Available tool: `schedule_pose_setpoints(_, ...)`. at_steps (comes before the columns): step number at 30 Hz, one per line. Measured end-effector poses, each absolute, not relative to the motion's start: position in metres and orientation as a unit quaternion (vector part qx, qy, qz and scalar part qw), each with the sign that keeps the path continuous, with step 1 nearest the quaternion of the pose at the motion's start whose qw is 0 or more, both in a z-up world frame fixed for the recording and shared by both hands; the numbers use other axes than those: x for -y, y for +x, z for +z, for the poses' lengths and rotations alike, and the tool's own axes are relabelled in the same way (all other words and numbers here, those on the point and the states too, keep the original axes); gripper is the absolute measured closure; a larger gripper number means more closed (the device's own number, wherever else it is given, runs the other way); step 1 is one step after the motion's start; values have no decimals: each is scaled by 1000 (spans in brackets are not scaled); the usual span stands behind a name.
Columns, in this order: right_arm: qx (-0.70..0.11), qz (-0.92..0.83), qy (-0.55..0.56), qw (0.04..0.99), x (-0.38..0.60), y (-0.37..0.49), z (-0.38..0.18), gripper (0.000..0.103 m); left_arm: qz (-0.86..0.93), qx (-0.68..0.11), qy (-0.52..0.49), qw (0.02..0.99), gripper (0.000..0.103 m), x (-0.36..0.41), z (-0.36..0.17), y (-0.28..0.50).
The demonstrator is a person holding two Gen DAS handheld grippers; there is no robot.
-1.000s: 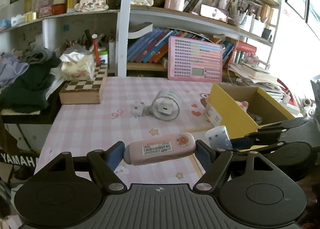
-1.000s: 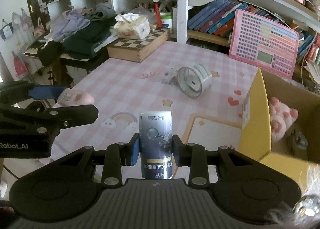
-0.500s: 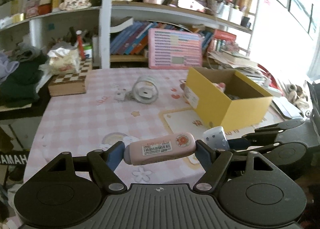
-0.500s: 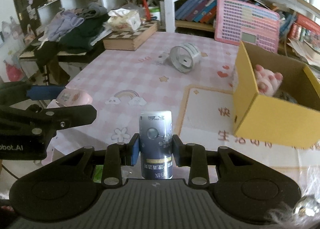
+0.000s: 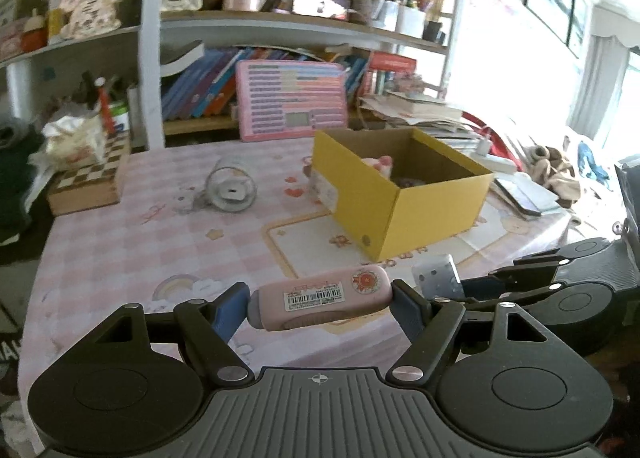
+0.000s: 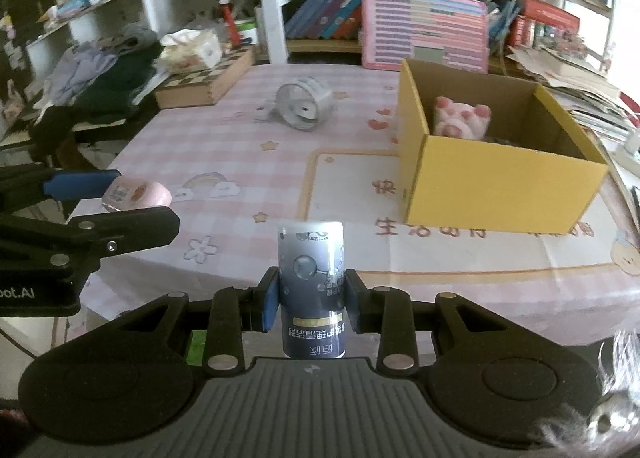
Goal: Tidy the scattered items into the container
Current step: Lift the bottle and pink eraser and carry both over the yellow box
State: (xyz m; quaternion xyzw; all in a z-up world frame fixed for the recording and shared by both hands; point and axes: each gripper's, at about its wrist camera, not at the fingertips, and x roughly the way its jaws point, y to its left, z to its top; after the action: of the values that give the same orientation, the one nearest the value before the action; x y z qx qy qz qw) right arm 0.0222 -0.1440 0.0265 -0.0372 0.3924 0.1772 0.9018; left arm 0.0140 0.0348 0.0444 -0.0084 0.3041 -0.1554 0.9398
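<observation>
We see a chessboard box (image 6: pixel 208 78) with a tissue pack (image 6: pixel 192 48) on it, a pink keyboard toy (image 5: pixel 290 98) leaning against shelved books (image 5: pixel 200 90), and piled clothes (image 6: pixel 104 74).

The dark can (image 6: pixel 312 290) clamped in the right tool (image 6: pixel 311 298) carries upside-down Chinese print and "60ml" near its far end. The other tool's body (image 6: pixel 28 292) shows "oot.AI", cut off by the frame's edge. The pink case (image 5: pixel 320 297) bears a barcode sticker, digits too small to read. Large Chinese characters run along the desk's mat (image 6: pixel 460 254), including 快 and 生.

Dark item behind the plush toy (image 6: pixel 460 120) — unidentifiable
</observation>
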Motion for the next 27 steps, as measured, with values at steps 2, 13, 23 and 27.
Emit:
schedule_pose_setpoints(2, -392, 170, -36, 903, 147, 19, 27, 72, -164, -302, -6, 939, 26, -31, 45, 14)
schedule_pose_setpoints(13, -394, 144, -27, 907, 162, 11, 29, 72, -192, -299, 2, 935, 26, -17, 46, 14)
schedule_pose_setpoints(23, -398, 127, -21, 908, 181, 10, 28, 72, -213, -302, 9, 929, 26, 3, 46, 21)
schedule_pose_setpoints(27, -400, 116, -14, 909, 192, 11, 28, 72, -226, -304, 14, 925, 26, 14, 45, 26)
